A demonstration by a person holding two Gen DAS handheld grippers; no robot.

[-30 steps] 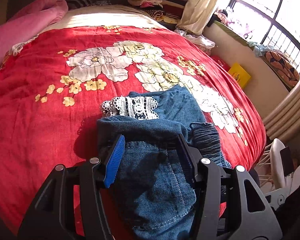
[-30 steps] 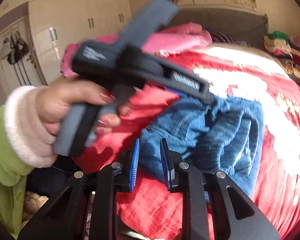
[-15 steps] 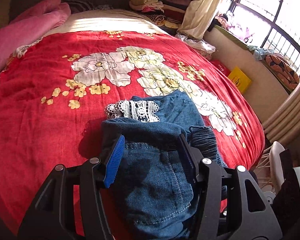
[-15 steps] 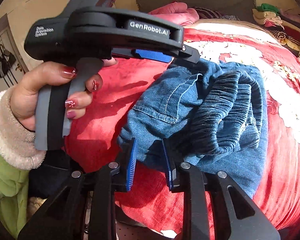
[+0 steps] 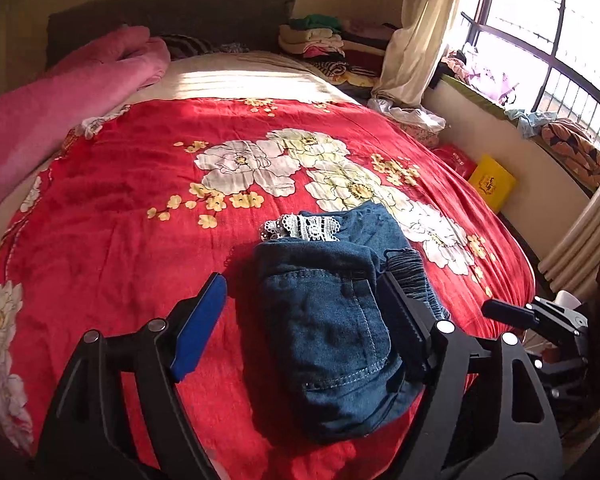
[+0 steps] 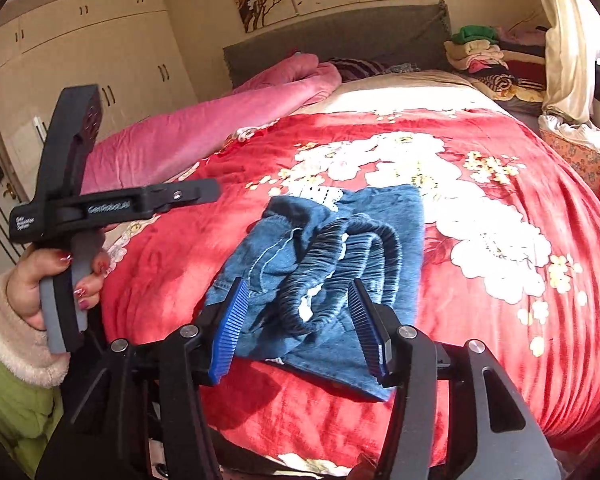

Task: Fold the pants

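while both jaws have just been opening, folded pants lie released between left gripper and right gripper, lengthwise ahead.

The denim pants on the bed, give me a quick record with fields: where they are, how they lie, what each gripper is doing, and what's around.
item: denim pants, lace trim at far end
state: folded into a compact bundle, elastic waistband bunched on top
surface: red floral bedspread
left gripper: jaws just opened, off the cloth
right gripper: jaws just opened, not clamping the pants
nearby: pink blanket, stacked clothes by the headboard
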